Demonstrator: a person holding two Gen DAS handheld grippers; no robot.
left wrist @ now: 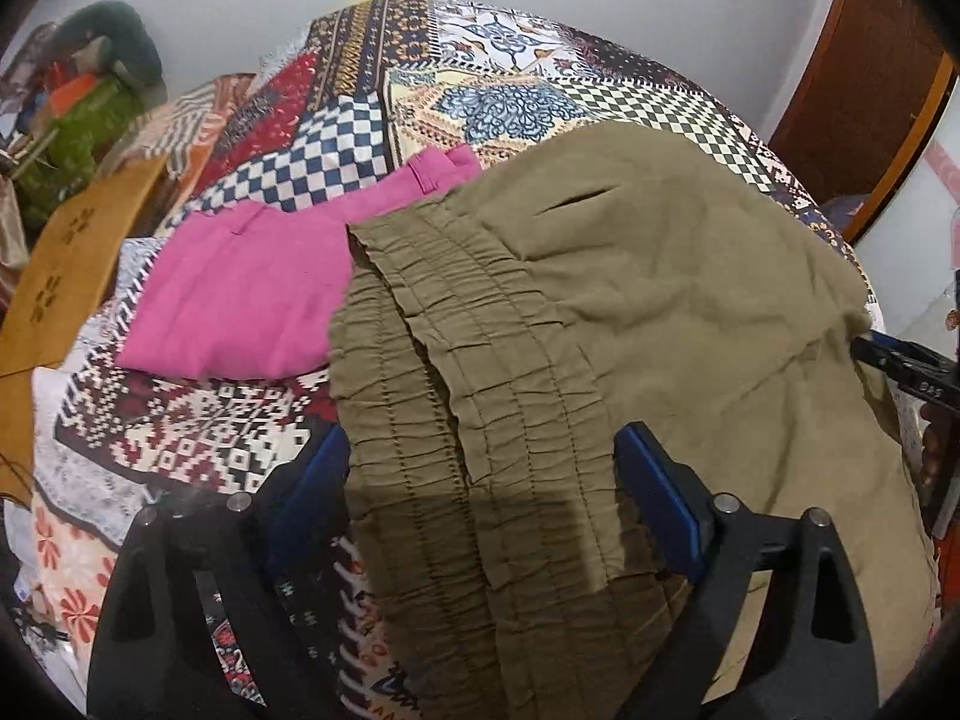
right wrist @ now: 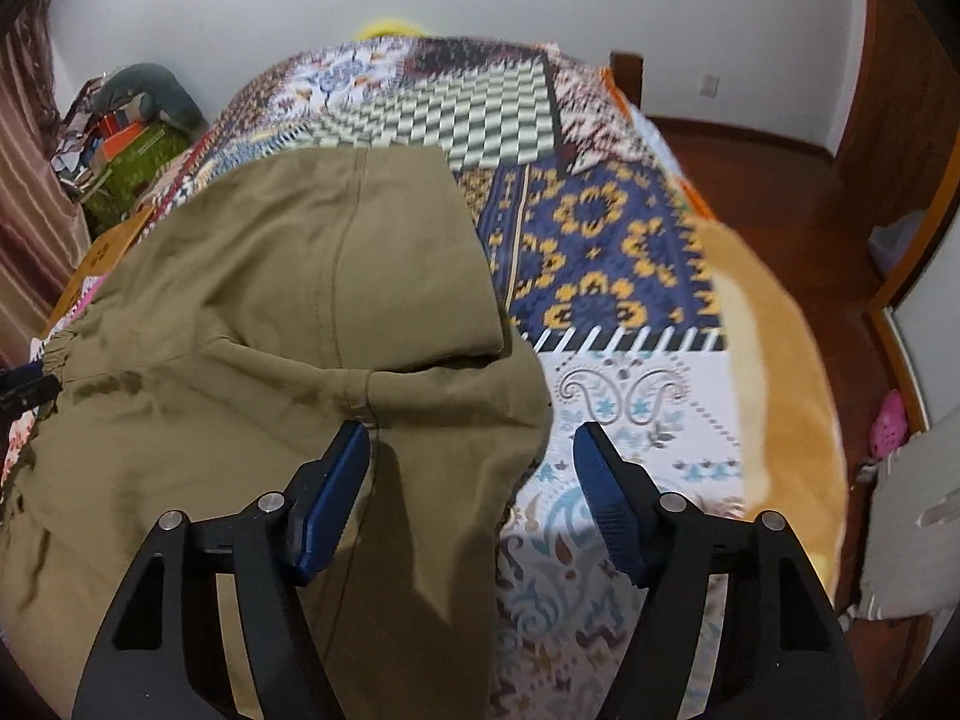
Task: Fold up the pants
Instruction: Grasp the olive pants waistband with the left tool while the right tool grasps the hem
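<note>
Olive-khaki pants (left wrist: 630,300) lie folded on the patterned bedspread (left wrist: 420,90), their gathered elastic waistband (left wrist: 468,390) nearest the left wrist camera. My left gripper (left wrist: 480,462) is open, its blue pads either side of the waistband. In the right wrist view the same pants (right wrist: 288,276) fill the left half, folded over, with a seam down the middle. My right gripper (right wrist: 471,468) is open over the pants' right edge, its left pad above the cloth, its right pad above the bedspread (right wrist: 630,240). The right gripper's tip (left wrist: 900,366) shows at the pants' far right edge.
Folded pink pants (left wrist: 258,282) lie left of the olive ones. A brown cardboard piece (left wrist: 66,264) and a pile of clutter (left wrist: 78,108) sit at the bed's left side. A wooden floor (right wrist: 810,210) and a door lie to the right.
</note>
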